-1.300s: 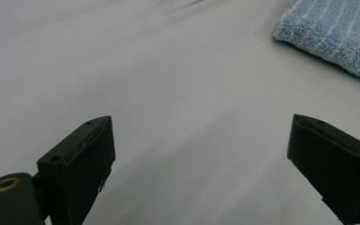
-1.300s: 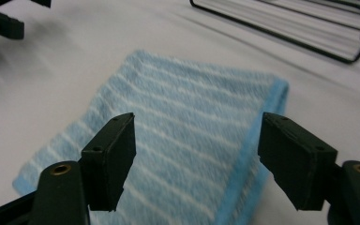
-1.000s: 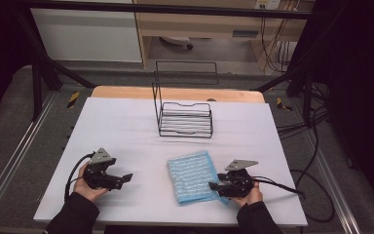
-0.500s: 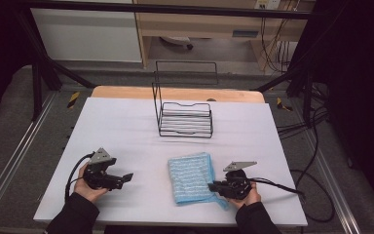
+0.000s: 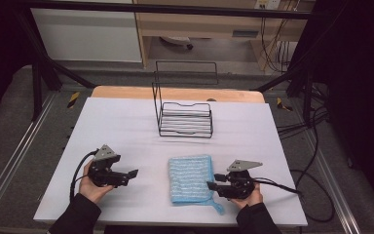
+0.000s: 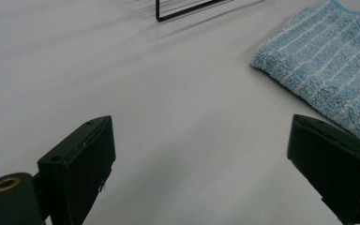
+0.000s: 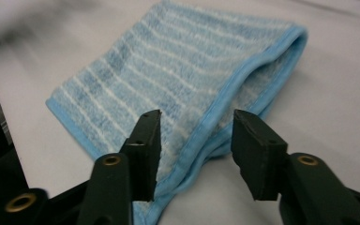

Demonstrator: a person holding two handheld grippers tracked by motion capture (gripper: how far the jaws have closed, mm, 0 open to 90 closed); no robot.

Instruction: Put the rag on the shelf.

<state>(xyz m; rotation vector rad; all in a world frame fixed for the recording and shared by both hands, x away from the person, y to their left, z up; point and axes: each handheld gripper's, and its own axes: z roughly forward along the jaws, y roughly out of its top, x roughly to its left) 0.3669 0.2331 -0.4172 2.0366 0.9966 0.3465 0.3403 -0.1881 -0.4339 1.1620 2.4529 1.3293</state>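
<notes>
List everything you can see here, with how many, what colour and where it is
Towel: one, light blue with white stripes, folded, near middle of the table.
Wire rack: one, black, far middle of the table.
Table: one, white cover, wooden far edge.
Left gripper: one, black, near left, jaws wide open over bare table.
Right gripper: one, black, near right, jaws open astride the towel's hemmed edge.
Hands: two, one holding each gripper.

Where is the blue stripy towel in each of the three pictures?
High view: the towel lies low and middle on the white table, beside the right gripper.
Left gripper view: the towel is at the upper right, past the right-hand jaw.
Right gripper view: the towel spreads across the middle, its edge between the jaws.
Shared landmark: the black wire rack.
</notes>
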